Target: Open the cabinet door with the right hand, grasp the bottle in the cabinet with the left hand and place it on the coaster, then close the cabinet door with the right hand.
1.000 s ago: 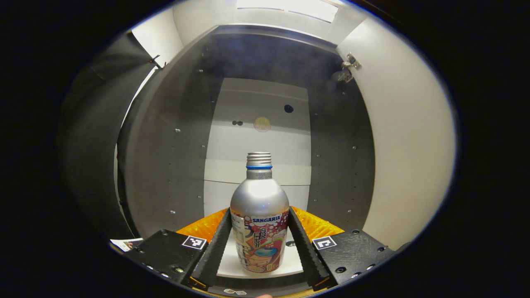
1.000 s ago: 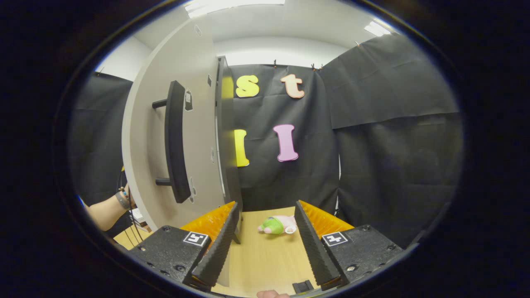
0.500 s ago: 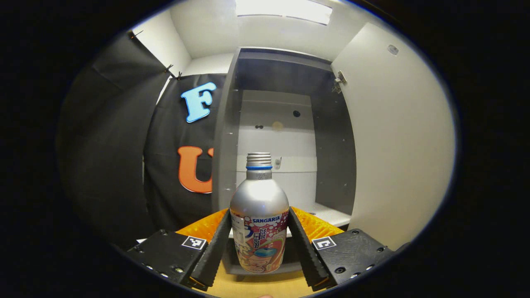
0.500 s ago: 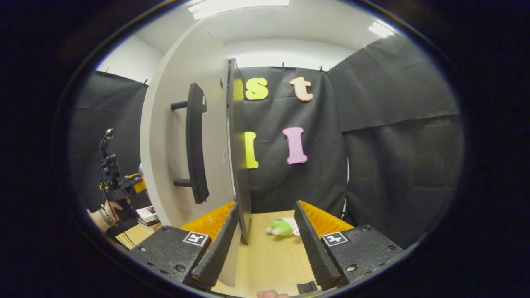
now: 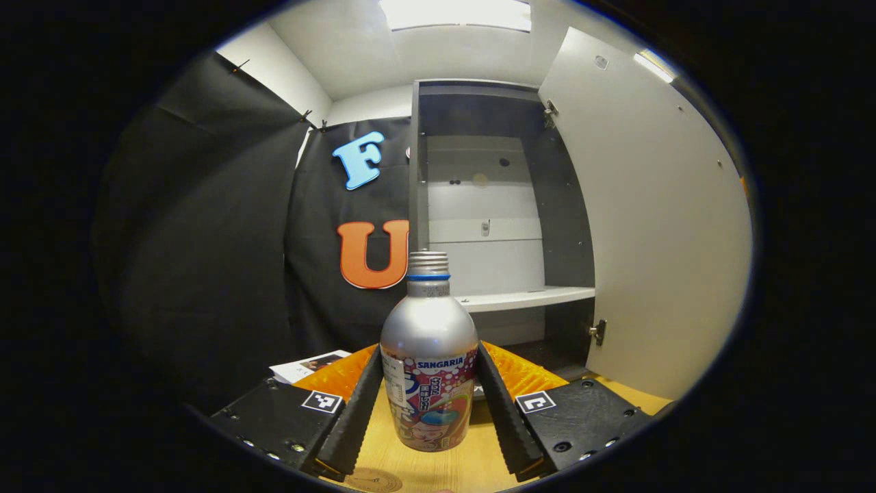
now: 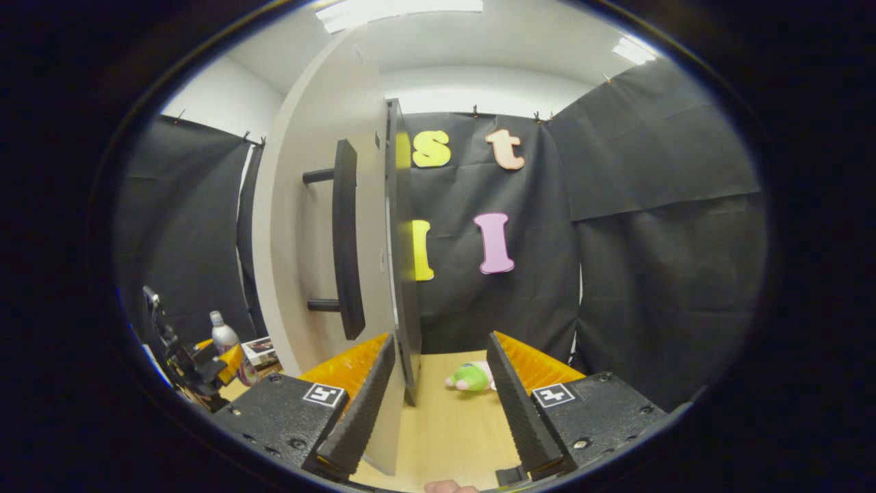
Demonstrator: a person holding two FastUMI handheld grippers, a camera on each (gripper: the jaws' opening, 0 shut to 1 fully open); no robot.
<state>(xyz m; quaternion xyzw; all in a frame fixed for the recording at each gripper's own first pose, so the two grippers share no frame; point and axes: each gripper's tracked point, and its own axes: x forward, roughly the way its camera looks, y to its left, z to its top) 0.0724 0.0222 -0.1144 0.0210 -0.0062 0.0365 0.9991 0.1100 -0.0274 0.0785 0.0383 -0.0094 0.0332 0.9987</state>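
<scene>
I have the bottle (image 5: 429,370) upright between the fingers of my left gripper (image 5: 429,411), one finger pressed against each side of its body, so it hangs just above the wooden surface (image 5: 438,469) and clear of the cabinet (image 5: 493,205) behind it. I grip it low on the body, leaving the neck free and the base able to settle flat. A round edge at the bottom of the left gripper view may be the coaster (image 5: 373,481), though I cannot be sure. The cabinet door (image 6: 301,226) stands swung wide, which I judge leaves room to carry the bottle out. My right gripper (image 6: 438,404) waits near the door's edge, fingers spread apart and holding nothing, close to the handle (image 6: 345,239) for closing. A small green toy (image 6: 469,376) lies on the surface beyond.
</scene>
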